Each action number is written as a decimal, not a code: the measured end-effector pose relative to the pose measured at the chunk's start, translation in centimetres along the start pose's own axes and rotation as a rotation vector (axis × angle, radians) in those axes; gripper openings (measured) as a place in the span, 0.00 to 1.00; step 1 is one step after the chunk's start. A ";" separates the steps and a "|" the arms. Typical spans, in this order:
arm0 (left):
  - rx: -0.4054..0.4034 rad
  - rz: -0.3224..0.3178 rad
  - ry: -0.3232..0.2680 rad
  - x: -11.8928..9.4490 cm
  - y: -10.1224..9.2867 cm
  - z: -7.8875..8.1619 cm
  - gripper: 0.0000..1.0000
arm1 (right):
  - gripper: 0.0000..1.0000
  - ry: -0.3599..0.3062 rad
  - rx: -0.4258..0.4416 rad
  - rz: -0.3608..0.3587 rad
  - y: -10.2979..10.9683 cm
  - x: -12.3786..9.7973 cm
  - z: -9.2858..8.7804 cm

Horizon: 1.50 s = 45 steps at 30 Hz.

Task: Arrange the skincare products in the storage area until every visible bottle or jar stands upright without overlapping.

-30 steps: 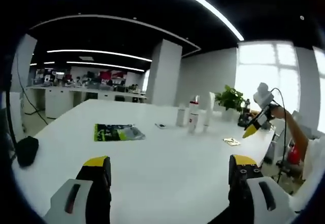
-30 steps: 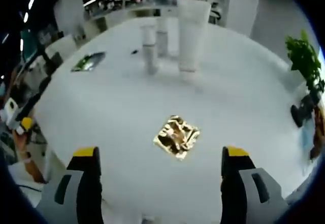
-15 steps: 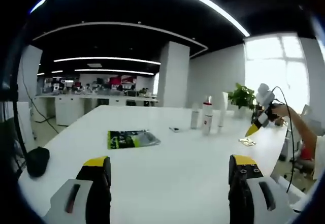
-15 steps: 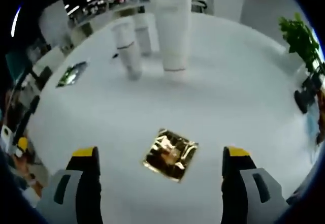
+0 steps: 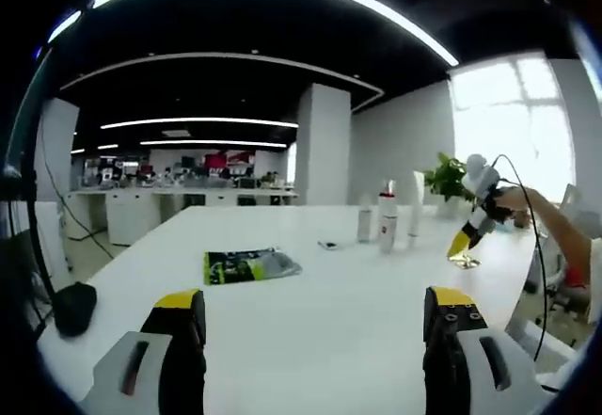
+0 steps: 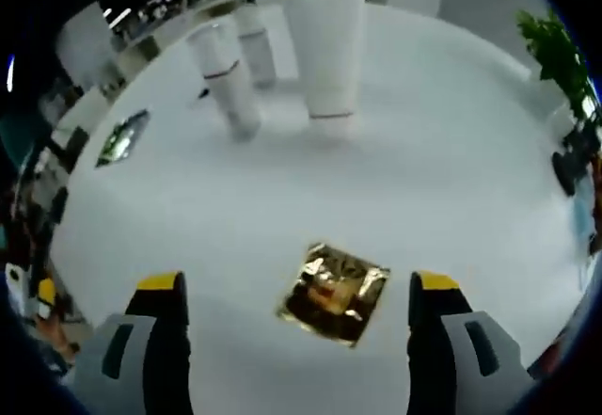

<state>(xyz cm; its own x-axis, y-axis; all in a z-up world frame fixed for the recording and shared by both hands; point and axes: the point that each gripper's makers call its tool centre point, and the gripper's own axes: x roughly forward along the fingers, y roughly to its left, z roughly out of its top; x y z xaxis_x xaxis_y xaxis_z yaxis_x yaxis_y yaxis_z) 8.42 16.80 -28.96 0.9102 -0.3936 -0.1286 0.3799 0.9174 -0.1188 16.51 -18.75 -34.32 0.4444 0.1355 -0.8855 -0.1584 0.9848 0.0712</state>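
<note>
Right gripper (image 6: 293, 307), jaws spread and empty, hangs above the flat gold sachet (image 6: 334, 292); it should straddle the sachet squarely, clear of the upright tube (image 6: 324, 43); left gripper (image 5: 310, 326) likewise released.

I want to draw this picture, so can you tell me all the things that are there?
white table: one, white, under everything
tall tube: one, white, upright at the far side of the table
bottles: two, white, upright beside the tube
gold packet: one, shiny gold, flat between the right gripper's jaws
green packet: one, green and silver, flat on the table
black bag: one, black, at the table's left edge
potted plant: one, green, beyond the table
left gripper: grey with yellow tips, open
right gripper: grey with yellow tips, open over the gold packet
</note>
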 end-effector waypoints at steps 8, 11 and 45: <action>0.005 -0.027 0.048 0.3 -0.8 -1.5 1.00 | 0.86 0.082 0.078 -0.090 -0.6 1.1 -1.0; -0.003 -0.034 0.066 0.6 -0.8 -2.0 1.00 | 0.81 0.125 0.096 -0.094 -0.9 1.6 -1.4; 0.002 -0.084 0.104 0.7 -2.7 -3.3 0.97 | 0.38 0.117 0.112 -0.187 -1.5 0.1 -2.2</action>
<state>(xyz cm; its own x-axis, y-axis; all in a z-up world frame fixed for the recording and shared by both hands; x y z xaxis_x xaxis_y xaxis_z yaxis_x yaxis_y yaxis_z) 7.51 13.86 -31.96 0.8535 -0.4727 -0.2194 0.4541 0.8811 -0.1319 14.82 -20.43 -35.57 0.3506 -0.0575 -0.9347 0.0192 0.9983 -0.0542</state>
